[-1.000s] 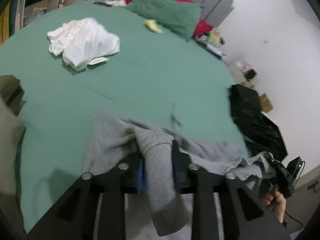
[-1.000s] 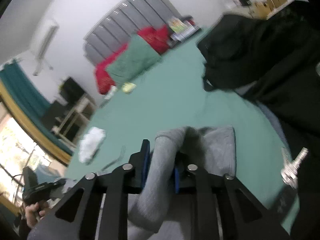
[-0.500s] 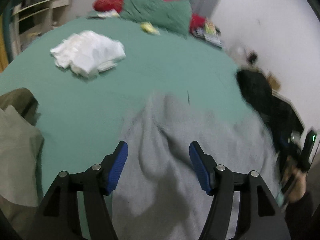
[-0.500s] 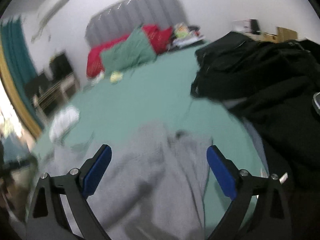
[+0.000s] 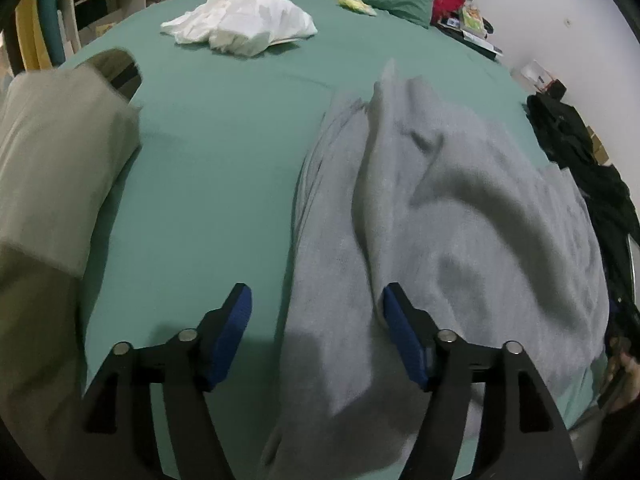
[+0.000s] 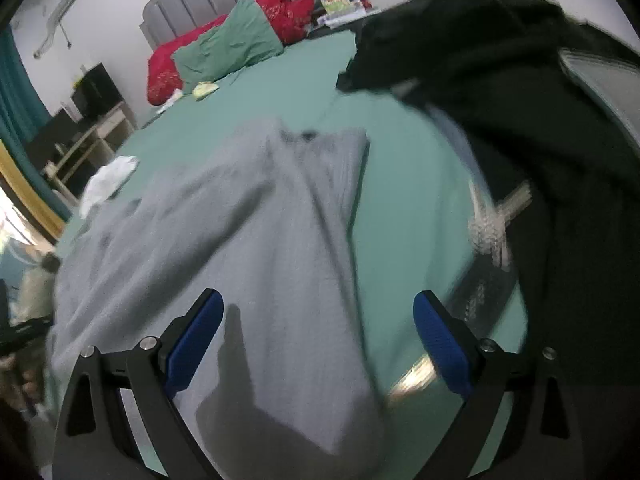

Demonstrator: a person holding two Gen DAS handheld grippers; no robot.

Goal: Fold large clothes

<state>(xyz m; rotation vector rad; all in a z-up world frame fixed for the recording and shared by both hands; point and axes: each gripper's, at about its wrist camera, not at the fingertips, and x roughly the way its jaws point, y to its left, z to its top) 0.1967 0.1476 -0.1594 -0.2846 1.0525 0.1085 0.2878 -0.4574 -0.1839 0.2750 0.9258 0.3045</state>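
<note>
Green sheet covers the bed (image 5: 224, 152). At its left edge lies a beige garment (image 5: 52, 160); toward the head end, a white heap (image 5: 248, 24). The grey sweater (image 5: 452, 216) is spread near the foot edge. Both the left tool (image 5: 316, 308) and right tool (image 6: 318, 312) have just opened, jaws apart above the sweater, gripping nothing. Black clothes (image 6: 520, 92) fill the right edge.

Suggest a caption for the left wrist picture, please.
Open left gripper above a rumpled grey garment lying on a green bed.
</note>
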